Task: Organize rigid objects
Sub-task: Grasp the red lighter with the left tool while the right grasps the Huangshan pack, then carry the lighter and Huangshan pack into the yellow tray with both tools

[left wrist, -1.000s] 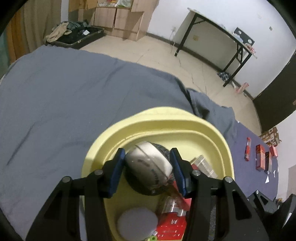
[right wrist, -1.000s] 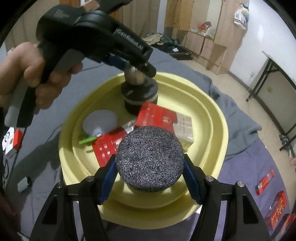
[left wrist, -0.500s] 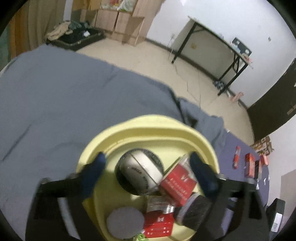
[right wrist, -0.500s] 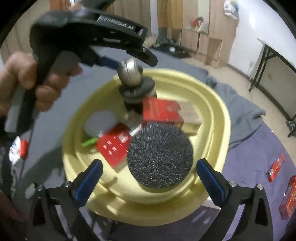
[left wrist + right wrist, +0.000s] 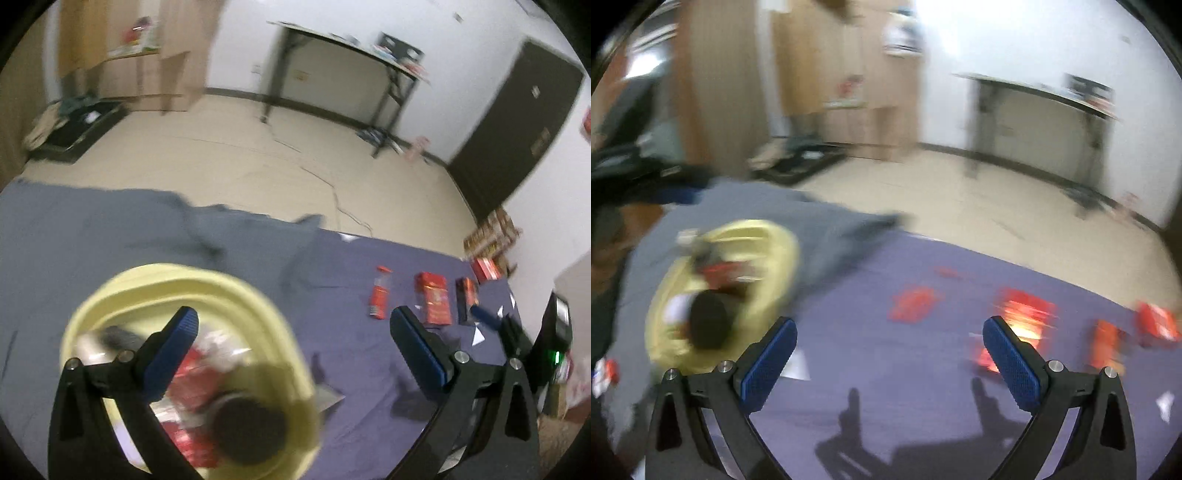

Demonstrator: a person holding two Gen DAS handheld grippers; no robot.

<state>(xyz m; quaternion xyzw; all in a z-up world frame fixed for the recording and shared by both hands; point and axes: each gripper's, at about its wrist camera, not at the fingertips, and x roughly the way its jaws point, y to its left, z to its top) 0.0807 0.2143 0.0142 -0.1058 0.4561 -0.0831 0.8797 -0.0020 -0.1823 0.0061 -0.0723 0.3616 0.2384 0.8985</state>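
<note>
Now that both loads sit in the yellow basin (image 5: 288, 332), left gripper (image 5: 293, 334) and right gripper (image 5: 890, 345) hang wide open, empty, swinging toward the red boxes (image 5: 434, 302) next.

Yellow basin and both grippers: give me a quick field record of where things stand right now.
left gripper: jaws opening, nothing between them
right gripper: open, nothing between them
yellow basin: on the grey cloth, holds a dark round object and red boxes, blurred
purple cloth: red boxes lying loose on it, outside the basin
image quality: motion blur in both wrist views, labels unreadable
</note>
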